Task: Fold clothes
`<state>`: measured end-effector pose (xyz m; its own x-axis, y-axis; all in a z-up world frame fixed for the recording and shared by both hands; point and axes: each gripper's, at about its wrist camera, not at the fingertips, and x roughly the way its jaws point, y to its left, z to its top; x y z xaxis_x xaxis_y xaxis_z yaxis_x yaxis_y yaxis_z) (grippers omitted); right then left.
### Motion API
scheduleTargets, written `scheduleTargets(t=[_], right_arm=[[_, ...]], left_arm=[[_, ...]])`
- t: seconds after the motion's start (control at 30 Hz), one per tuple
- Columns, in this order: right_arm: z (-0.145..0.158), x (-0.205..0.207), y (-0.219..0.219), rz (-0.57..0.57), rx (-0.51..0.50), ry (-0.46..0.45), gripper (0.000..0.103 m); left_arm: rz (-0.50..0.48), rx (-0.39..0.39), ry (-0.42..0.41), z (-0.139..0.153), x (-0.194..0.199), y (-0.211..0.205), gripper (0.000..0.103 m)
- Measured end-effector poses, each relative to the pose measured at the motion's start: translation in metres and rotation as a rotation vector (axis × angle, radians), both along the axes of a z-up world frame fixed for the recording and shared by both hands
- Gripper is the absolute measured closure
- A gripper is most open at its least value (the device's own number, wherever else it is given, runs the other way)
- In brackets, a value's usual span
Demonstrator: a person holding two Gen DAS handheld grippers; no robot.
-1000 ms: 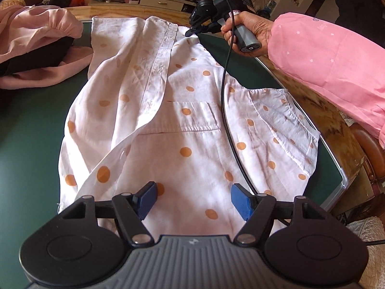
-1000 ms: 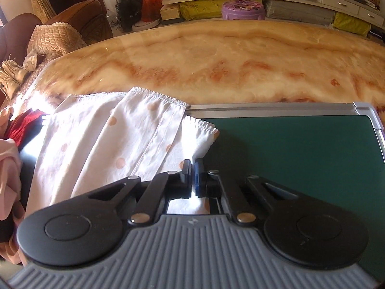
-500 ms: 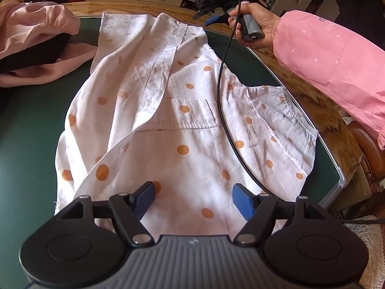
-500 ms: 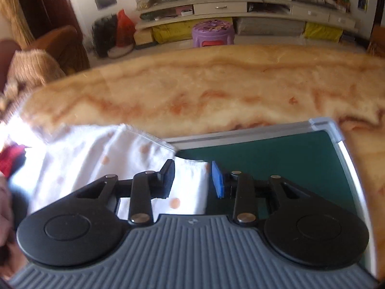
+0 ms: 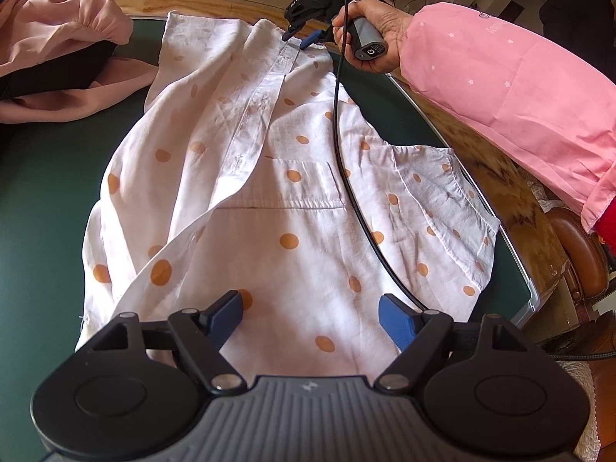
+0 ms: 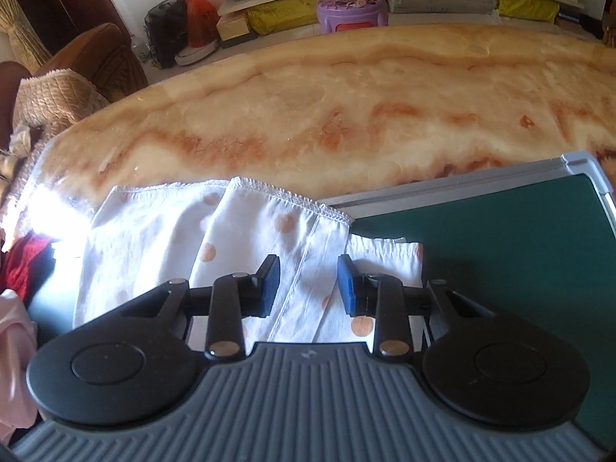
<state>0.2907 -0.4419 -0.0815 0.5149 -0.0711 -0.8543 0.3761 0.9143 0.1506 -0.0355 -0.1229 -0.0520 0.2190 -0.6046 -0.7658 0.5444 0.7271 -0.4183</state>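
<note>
A white shirt with orange dots lies spread on the green mat, button placket up the middle, a sleeve out to the right. My left gripper hovers open over its near end, nothing between the fingers. In the right wrist view the shirt's far hem lies at the mat's edge, and my right gripper is open just above the placket there. From the left wrist view the right gripper shows at the far hem, held by a hand in a pink sleeve.
Pink and black clothes are heaped at the mat's far left. A black cable trails across the shirt. The marble table extends beyond the mat's metal frame. Chairs, shelves and a purple stool stand beyond the table.
My right gripper was shut on the shirt's far hem a second ago; it has opened, let go and shifted left over the placket. The left gripper stays open and nearly still.
</note>
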Motion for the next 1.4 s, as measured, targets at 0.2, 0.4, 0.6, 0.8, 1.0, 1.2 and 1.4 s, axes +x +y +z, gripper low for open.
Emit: scheduleTargets(t=[0.2,0.4,0.6,0.8,1.0,1.2,1.4], right_arm=[[-0.002,0.004,0.005,0.016,-0.027,-0.007,0.101],[0.021,0.004,0.002,0.054,0.244,-0.187,0.101],[0.057,0.012,0.025,0.251,0.296,-0.313,0.097],[0.045,0.012,0.008,0.165,0.311,-0.239,0.076],[0.027,0.010,0.028,0.196,0.315,-0.197,0.070],[0.026,0.028,0.080,0.304,0.237,-0.178,0.064],[0.017,0.048,0.110,0.335,0.055,-0.093,0.065]], left_arm=[[-0.008,-0.009,-0.003,-0.001,-0.001,0.000,0.017],[-0.015,-0.018,0.005,-0.002,0.000,0.000,0.016],[-0.009,-0.027,0.012,-0.002,0.001,0.003,0.015],[0.028,-0.054,0.042,-0.003,0.007,0.009,0.015],[0.128,-0.009,0.002,0.001,0.024,0.025,0.018],[0.163,0.022,-0.007,-0.003,0.031,0.035,0.018],[0.127,0.049,-0.039,-0.003,0.024,0.031,0.018]])
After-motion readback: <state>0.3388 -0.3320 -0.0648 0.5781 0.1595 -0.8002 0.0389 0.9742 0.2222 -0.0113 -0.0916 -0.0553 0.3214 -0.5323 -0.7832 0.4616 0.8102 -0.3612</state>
